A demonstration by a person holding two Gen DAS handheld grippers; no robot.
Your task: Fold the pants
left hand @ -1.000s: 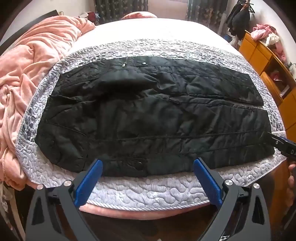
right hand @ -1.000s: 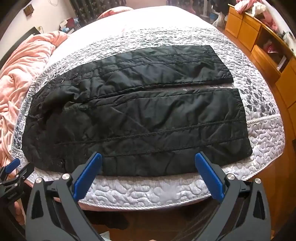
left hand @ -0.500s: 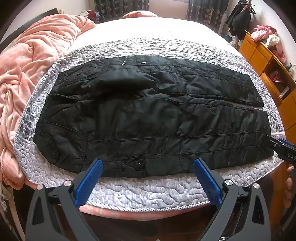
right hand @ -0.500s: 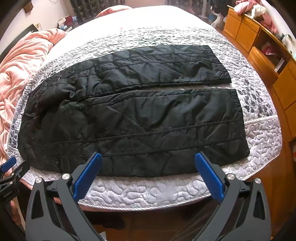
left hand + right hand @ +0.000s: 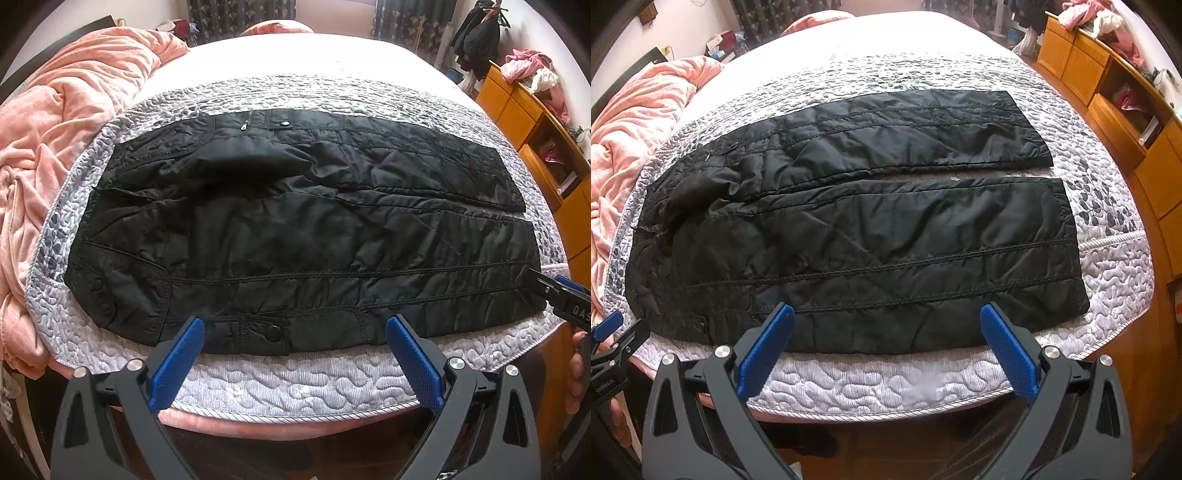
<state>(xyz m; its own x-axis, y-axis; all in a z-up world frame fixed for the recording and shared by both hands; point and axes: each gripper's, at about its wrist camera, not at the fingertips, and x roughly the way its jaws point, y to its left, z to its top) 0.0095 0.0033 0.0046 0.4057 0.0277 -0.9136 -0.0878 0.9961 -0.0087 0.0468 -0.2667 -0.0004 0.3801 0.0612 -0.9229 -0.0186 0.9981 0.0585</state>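
Black quilted pants (image 5: 295,236) lie flat across the foot of the bed, waist to the left and both legs (image 5: 886,229) stretched to the right, side by side. My left gripper (image 5: 295,343) is open, hovering just short of the near waistband with its snap button. My right gripper (image 5: 886,332) is open too, in front of the near leg's lower edge. Neither holds any cloth. Each gripper shows at the edge of the other's view: the right gripper (image 5: 561,299) by the leg cuffs, the left gripper (image 5: 609,347) by the waist.
A grey-white quilted mattress pad (image 5: 295,384) lies under the pants. A pink blanket (image 5: 55,122) is heaped on the bed's left side. Orange wooden cabinets (image 5: 1115,92) with clothes on top line the right wall. Dark floor lies below the bed's near edge.
Both grippers have drifted slightly closer to the bed's near edge and a little leftward. The pants lie as before, and both grippers stay open.
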